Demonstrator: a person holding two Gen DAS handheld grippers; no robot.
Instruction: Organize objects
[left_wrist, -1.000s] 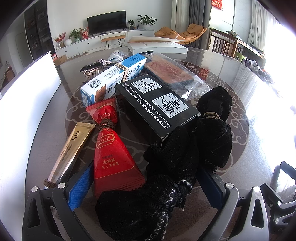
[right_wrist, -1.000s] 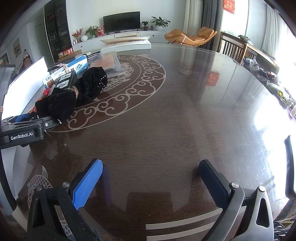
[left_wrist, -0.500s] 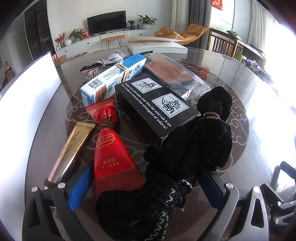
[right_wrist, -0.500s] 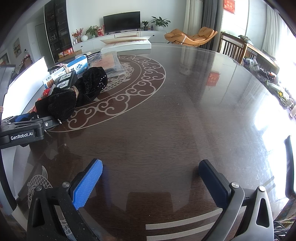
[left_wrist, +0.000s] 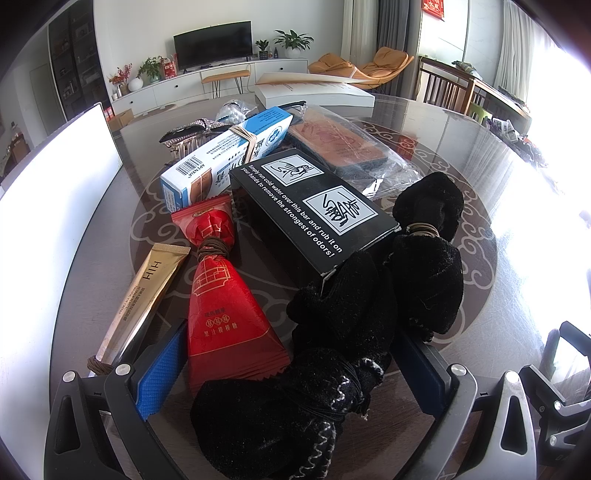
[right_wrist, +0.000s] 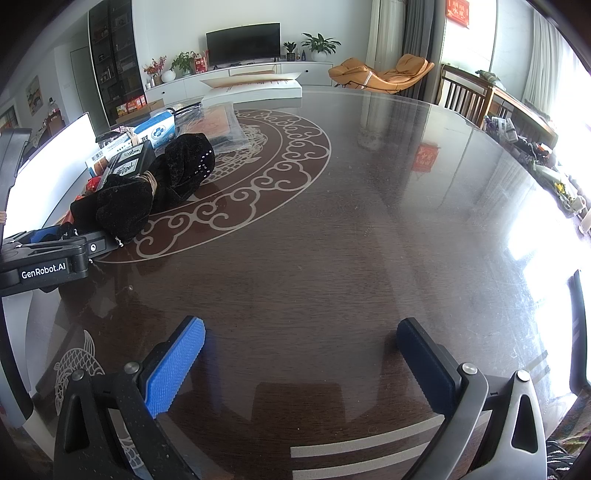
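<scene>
While right gripper (right_wrist: 299, 358) gapes, black pouch (left_wrist: 280, 417) between left jaws.

Daylit and bright, lit from windows on the right, beyond both tools. Blown out to white at the right edge of both views. Broad glare across the dark glossy patterned table (right_wrist: 332, 258), with a streaked sheen to the right of the right-hand tool. Detail lost in the black velvet pouch (left_wrist: 424, 266) ahead of the left tool. Strong fisheye bending toward the edges, dark vignette in the corners. Sharp focus; no motion blur.
</scene>
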